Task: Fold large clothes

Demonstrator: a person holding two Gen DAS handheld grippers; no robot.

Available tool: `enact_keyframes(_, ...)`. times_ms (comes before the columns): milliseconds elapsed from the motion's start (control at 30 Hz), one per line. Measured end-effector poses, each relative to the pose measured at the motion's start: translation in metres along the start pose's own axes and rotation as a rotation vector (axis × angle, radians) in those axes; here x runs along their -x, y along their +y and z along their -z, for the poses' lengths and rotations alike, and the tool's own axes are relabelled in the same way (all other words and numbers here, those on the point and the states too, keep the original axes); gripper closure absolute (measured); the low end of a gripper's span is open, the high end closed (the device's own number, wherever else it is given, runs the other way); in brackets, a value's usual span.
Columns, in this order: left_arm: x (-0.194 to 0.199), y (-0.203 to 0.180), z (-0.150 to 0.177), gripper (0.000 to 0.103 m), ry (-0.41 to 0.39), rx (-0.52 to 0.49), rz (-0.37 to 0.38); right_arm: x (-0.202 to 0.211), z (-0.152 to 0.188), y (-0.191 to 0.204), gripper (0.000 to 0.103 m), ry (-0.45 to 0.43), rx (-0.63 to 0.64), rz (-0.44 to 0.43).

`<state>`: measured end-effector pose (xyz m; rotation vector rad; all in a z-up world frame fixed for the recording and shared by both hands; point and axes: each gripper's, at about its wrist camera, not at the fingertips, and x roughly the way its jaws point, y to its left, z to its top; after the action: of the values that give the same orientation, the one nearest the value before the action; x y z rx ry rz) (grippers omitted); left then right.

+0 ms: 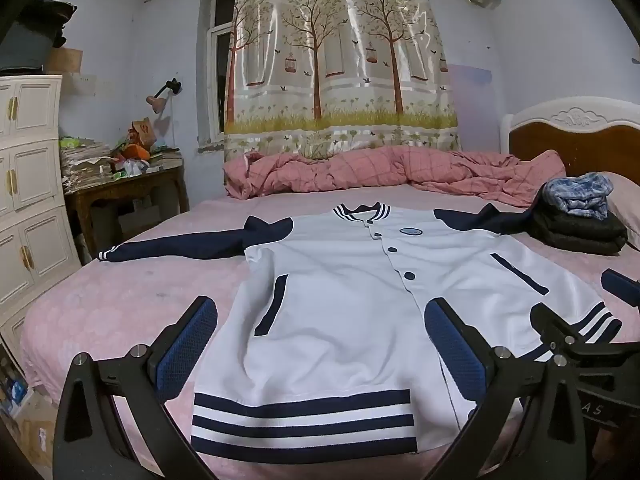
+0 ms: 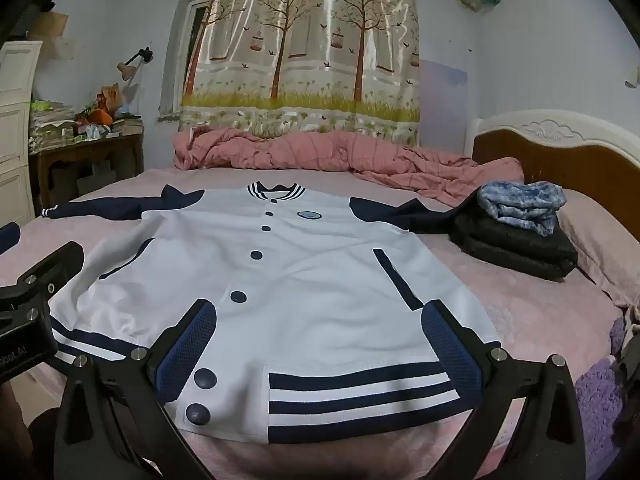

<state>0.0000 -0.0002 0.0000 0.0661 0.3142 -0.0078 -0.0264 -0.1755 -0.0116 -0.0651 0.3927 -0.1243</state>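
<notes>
A white baseball jacket [image 1: 340, 292] with navy sleeves, navy buttons and a striped hem lies flat, front up, on the pink bed; it also shows in the right wrist view [image 2: 280, 264]. Its sleeves spread out to both sides. My left gripper [image 1: 324, 344] is open and empty, just above the hem's left half. My right gripper [image 2: 320, 344] is open and empty, just above the hem's right half. The right gripper also shows at the right edge of the left wrist view [image 1: 580, 340], and the left gripper shows at the left edge of the right wrist view [image 2: 32, 300].
A stack of folded dark and blue checked clothes [image 1: 576, 216] sits at the right by the pillow. A rumpled pink duvet [image 1: 380, 176] lies along the far edge. A white cabinet [image 1: 28, 184] and cluttered wooden table [image 1: 120, 184] stand left of the bed. A purple cloth [image 2: 600, 384] lies at the right.
</notes>
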Motion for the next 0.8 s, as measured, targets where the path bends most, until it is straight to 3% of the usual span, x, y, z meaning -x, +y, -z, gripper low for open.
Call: enact_keyframes(800, 0.0001, -0.0001, 0.0000, 0.000, -0.003, -0.008, -0.003, -0.0015, 0.0006, -0.0018, 0.000, 0.006, -0.005, 0.008)
